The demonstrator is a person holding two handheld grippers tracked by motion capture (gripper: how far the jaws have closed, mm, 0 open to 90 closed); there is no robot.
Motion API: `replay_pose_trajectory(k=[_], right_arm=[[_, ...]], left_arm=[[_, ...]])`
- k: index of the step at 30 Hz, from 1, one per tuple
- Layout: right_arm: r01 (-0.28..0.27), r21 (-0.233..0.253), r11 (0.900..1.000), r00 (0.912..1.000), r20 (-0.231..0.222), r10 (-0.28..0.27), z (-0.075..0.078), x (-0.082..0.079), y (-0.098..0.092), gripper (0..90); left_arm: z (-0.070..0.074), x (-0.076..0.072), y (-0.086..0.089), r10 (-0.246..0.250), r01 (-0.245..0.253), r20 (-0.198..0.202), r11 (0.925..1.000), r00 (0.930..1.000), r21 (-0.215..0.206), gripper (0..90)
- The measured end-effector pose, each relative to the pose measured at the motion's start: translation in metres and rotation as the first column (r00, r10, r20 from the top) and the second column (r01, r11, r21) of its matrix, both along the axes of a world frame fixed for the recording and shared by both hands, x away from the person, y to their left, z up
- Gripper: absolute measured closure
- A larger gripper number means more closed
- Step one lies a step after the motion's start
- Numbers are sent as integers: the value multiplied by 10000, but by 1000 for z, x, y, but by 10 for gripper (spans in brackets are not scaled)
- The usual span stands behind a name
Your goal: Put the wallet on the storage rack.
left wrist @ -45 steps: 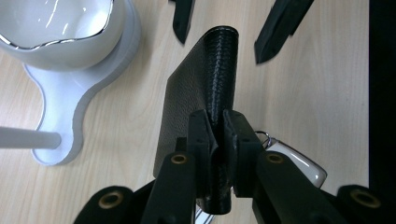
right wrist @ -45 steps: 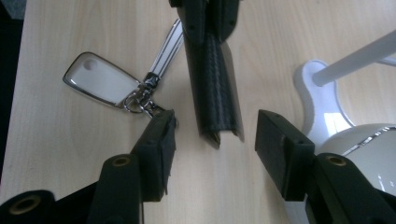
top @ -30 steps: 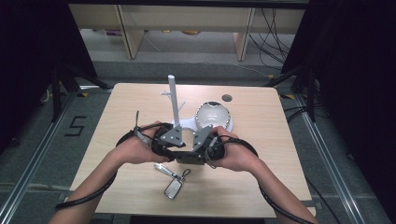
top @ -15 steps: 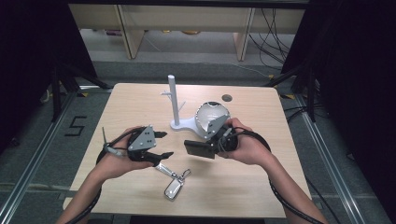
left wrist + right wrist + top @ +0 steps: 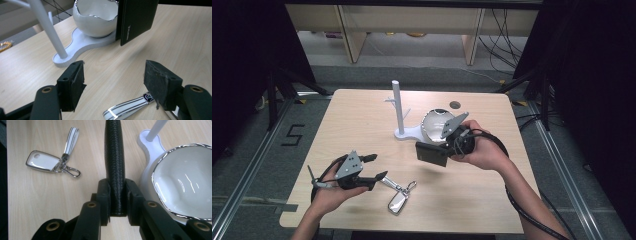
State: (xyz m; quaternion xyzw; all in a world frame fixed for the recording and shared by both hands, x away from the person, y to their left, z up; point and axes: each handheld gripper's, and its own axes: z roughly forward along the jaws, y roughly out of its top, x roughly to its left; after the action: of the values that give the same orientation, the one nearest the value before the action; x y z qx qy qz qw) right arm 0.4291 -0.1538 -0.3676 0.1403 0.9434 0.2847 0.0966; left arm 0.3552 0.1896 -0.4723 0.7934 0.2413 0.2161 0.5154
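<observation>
The right hand-held gripper [image 5: 447,145] gripped a black wallet [image 5: 431,153] by one end, edge-up above the counter [image 5: 362,115], just near the white bowl [image 5: 434,125] on its stand [image 5: 398,107]. Its long axis ran level, pointing left. The left hand-held gripper [image 5: 374,172] stood wide open over the key fob's [image 5: 397,203] strap. Lowering the wallet squarely into the bowl, clear of the rim, would likely serve best.

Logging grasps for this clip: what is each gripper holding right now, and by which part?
Right gripper clamps the black wallet by one end of its edge. Left gripper is open, holding nothing.
</observation>
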Motion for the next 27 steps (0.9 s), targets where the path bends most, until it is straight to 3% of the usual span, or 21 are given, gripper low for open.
replay_pose_trajectory(k=[2,3,4,6,8,9,13,15,17,19,26,27], right_arm=[[-18,89,10000,9999,107,17,1,4,-2,770],[276,118,9995,9996,-100,-275,3,4,-5,769],[177,176,9997,9998,14,-178,3,6,-5,769],[374,233,9990,9993,-37,-373,5,7,-8,769],[485,253,9985,9988,-124,-482,7,7,-9,768],[429,283,9987,9991,38,-431,7,8,-10,768],[689,254,9973,9974,-206,-684,9,8,-13,768],[493,330,9982,9988,-3,-493,9,11,-15,768],[695,298,9971,9975,-149,-690,10,10,-15,768],[486,322,9983,9988,52,-488,10,12,-16,768],[551,369,9978,9985,-26,-550,15,16,-18,768],[782,338,9964,9969,-149,-777,16,15,-19,768]], left_arm=[[-8,-1,2,183,-184,-44,9997,9998,-184,324],[-16,-3,2,388,-395,-180,9984,9991,-413,324],[-19,-3,2,466,-474,-220,9982,9987,-369,325],[-26,-3,2,736,-736,-27,9965,9973,-393,327],[-32,-3,2,896,-900,-103,9937,9959,-673,327],[-34,-2,2,925,-929,-85,9930,9957,-734,327],[-37,-2,4,1156,-1159,-78,9889,9933,-926,328],[-37,-2,5,1233,-1227,-3,9870,9924,-1041,328],[-37,-3,6,1379,-1376,-32,9855,9904,-995,328],[-39,-2,6,1358,-1351,-4,9851,9907,-1066,328],[-40,-3,6,1463,-1465,-84,9848,9892,-937,328],[-40,-3,6,1466,-1468,-88,9846,9892,-953,327]])
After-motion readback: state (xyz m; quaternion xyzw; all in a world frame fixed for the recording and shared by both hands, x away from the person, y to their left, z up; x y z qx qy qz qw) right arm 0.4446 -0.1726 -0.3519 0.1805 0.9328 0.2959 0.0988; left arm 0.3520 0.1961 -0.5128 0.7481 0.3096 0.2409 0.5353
